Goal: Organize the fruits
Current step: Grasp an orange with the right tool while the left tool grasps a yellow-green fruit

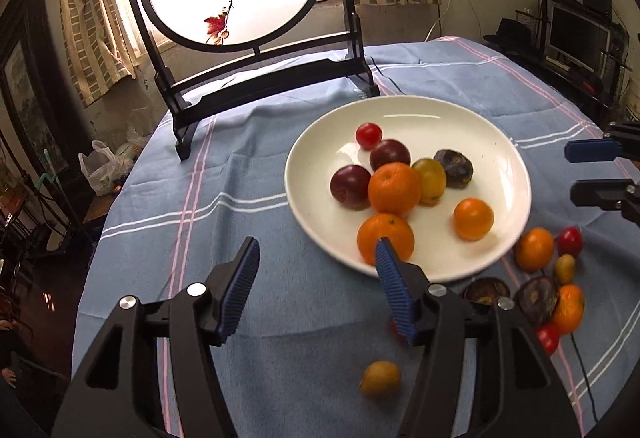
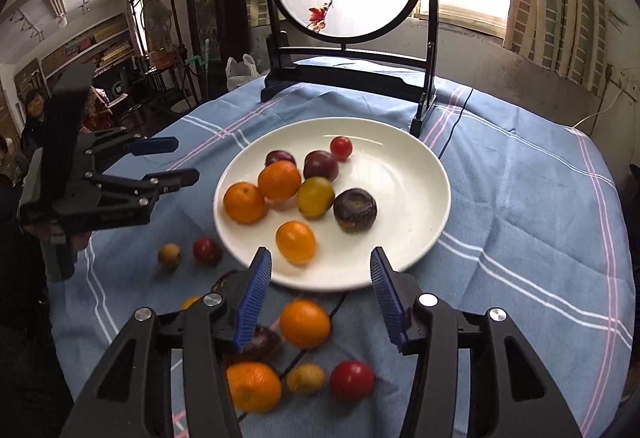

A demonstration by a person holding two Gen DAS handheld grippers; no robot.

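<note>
Both grippers hang above the round desk with nothing in them. The left gripper [image 1: 316,274] has its jaws spread over the blue cloth [image 1: 240,246] just beside the near rim of the white plate [image 1: 508,142]; the right gripper [image 2: 320,286] has its jaws spread too, over the plate's near edge, with no fruit between the pads.

The plate already carries a good share: three oranges, two dark plums [image 2: 320,165], a cherry tomato [image 2: 341,148], a yellowish fruit [image 2: 315,197] and a dark wrinkled one [image 2: 355,210]. Still loose on the cloth, near the right gripper, lie an orange [image 2: 305,323], another orange [image 2: 253,386], a red tomato [image 2: 351,379] and a small yellow fruit [image 2: 305,379]; a second small yellow fruit [image 2: 169,255] and a red one [image 2: 206,250] sit nearer the left gripper.

These look light and round, so I'd expect them to roll at a nudge. The oranges seem firm enough to pinch across the widest part. The tomatoes look smooth and soft-skinned, likely to slip or bruise, so a gentle squeeze square on the middle would suit them.
</note>
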